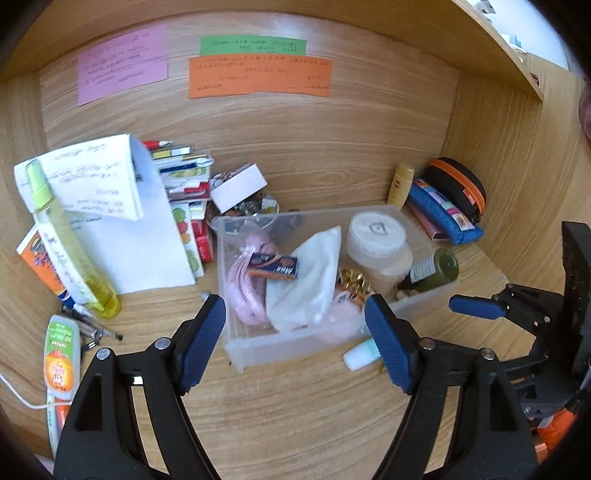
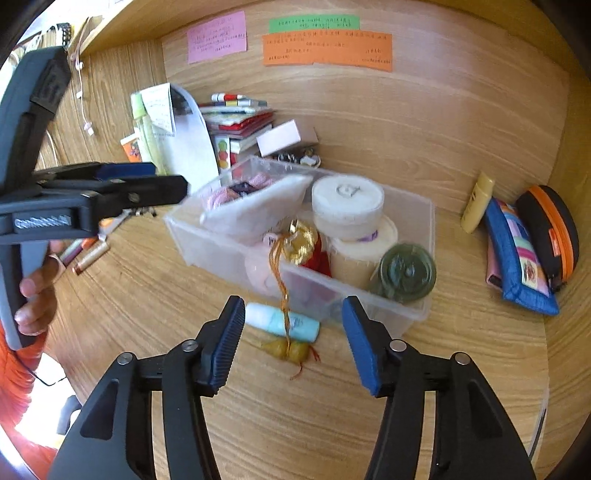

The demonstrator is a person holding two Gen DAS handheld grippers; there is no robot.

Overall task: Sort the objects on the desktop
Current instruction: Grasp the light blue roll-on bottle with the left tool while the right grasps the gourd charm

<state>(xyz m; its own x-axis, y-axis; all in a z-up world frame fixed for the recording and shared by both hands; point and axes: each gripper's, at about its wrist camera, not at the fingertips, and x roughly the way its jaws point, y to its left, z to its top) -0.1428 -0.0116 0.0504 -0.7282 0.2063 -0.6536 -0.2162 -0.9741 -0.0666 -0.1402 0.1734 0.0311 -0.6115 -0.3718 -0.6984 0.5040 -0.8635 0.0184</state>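
Wooden desk (image 2: pixel 461 369) | clear plastic bin (image 2: pixel 413 314) at centre, holding white pouch (image 2: pixel 255 206) and tape rolls (image 2: pixel 347 206) | small white tube (image 2: pixel 282 323) lying just outside bin's near wall | left gripper (image 1: pixel 295 339) and right gripper (image 2: pixel 293 339) both open, holding nothing.

Study desk – sticky notes (image 1: pixel 258 74); stationery (image 1: pixel 184 173)

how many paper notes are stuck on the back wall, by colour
pink note: 1
green note: 1
orange note: 1
total: 3
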